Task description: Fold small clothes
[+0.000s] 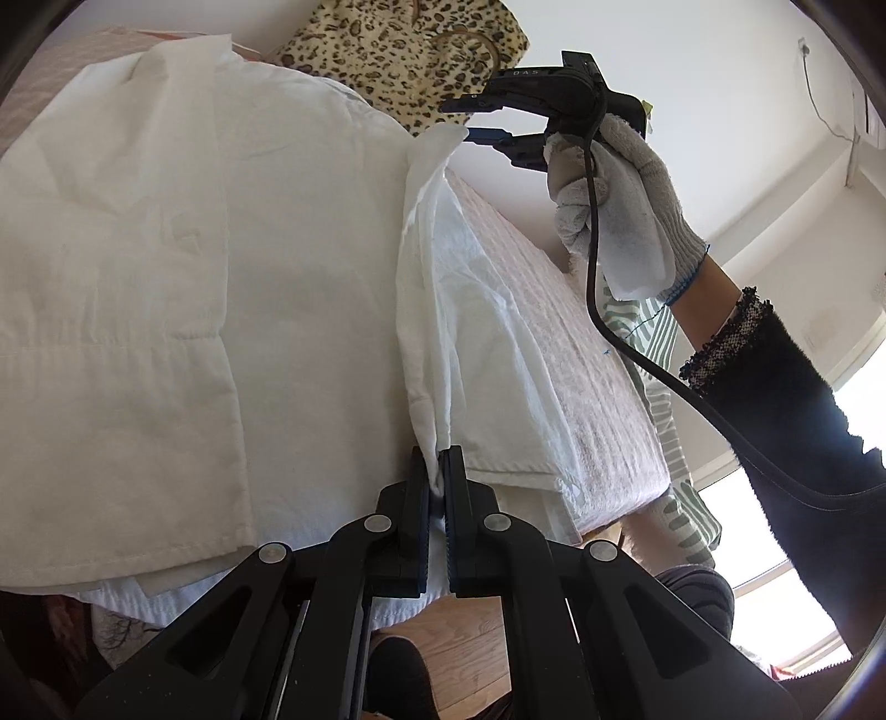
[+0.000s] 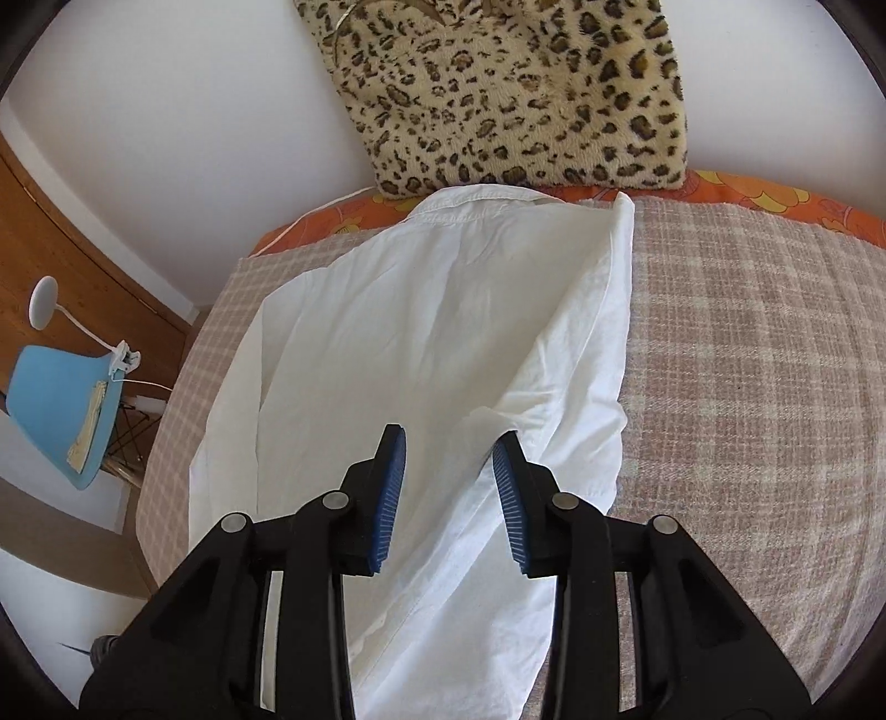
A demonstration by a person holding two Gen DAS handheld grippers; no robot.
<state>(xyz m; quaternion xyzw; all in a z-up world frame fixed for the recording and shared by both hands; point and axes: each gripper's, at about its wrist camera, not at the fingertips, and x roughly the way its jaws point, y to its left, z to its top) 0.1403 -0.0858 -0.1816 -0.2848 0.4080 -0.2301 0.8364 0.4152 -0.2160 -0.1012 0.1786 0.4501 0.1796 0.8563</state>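
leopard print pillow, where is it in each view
Left wrist view: the leopard print pillow is at top centre, behind the white shirt.
Right wrist view: the pillow fills the top centre, against the wall.
Shared landmark: the shirt's collar end lies just below the pillow in both.

Your right wrist view: shirt (image 2: 421, 343) lies on the blanket (image 2: 747, 360), centre frame. Pillow (image 2: 515, 94) stands behind it, top centre, against the wall. Chair (image 2: 61, 404) and lamp (image 2: 44, 302) sit at left edge, beside the bed. Your right gripper (image 2: 448, 465) hangs over the shirt's lower part, bottom centre. Your left wrist view: left gripper (image 1: 437, 487), bottom centre, at the shirt's edge.
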